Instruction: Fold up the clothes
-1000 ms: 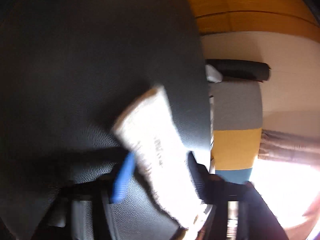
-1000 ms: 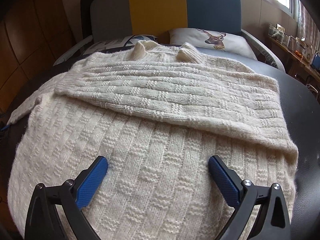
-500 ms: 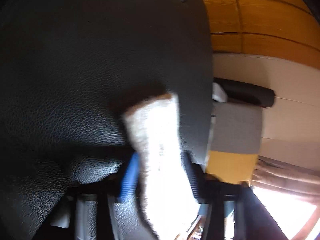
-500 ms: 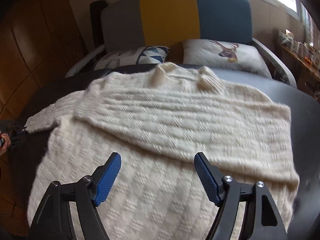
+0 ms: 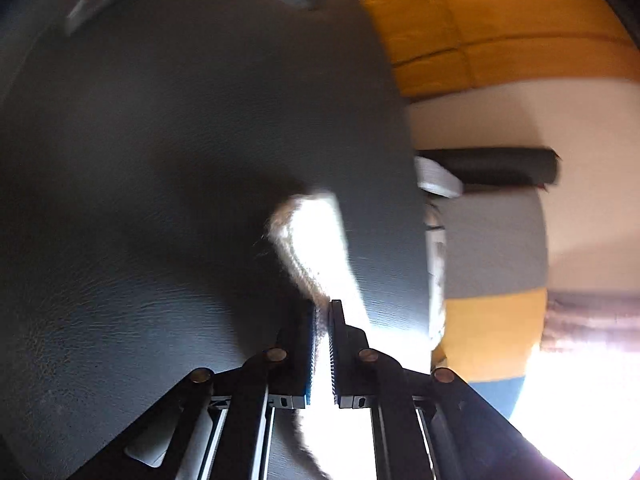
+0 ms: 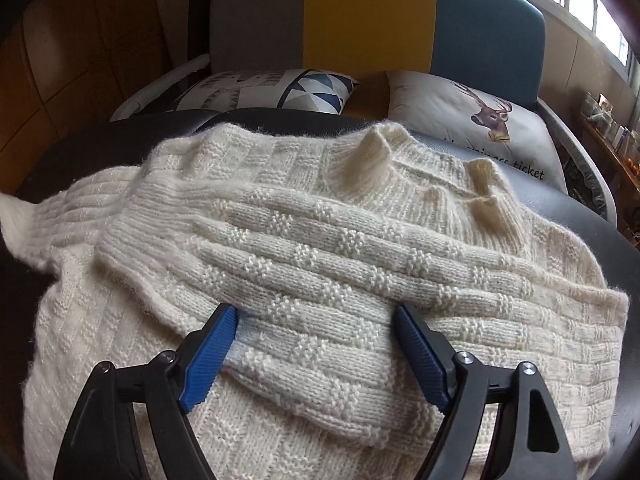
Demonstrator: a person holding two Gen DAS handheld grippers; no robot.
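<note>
Nearest in the right wrist view, the right tool (image 6: pixel 316 318) stands released, its two blue pads (image 6: pixel 208 360) spread wide and resting on the cream knit sweater (image 6: pixel 360 264), one pad at each side of the folded-over sleeve (image 6: pixel 304 264). That sleeve lies across the sweater's body from the right edge toward the left, its ribbed cuff ending left of centre. The sweater is spread flat on a dark leather worktop (image 6: pixel 600 240), which shows bare along the right and far edges. Farther back the collar (image 6: pixel 380 152) stands up in soft folds near the worktop's far rim. At the far left the other sleeve (image 6: pixel 52 208) runs off toward the left edge. Beyond the worktop sit two cushions, a geometric blue-and-white one (image 6: pixel 272 92) on the left and a deer-print one (image 6: pixel 480 120) on the right, both against a chair back (image 6: pixel 360 20) in grey, yellow and teal panels. In the blurred left wrist view, the left tool (image 5: pixel 322 312) is clenched on a strip of the cream knit, the sleeve end (image 5: pixel 312 240), which rises beyond the fingertips against the same dark leather surface (image 5: pixel 160 200). Past it, at the right, the grey and yellow chair panels (image 5: pixel 496 280) and an orange padded wall (image 5: pixel 500 32) appear, with strong glare at the lower right.
</note>
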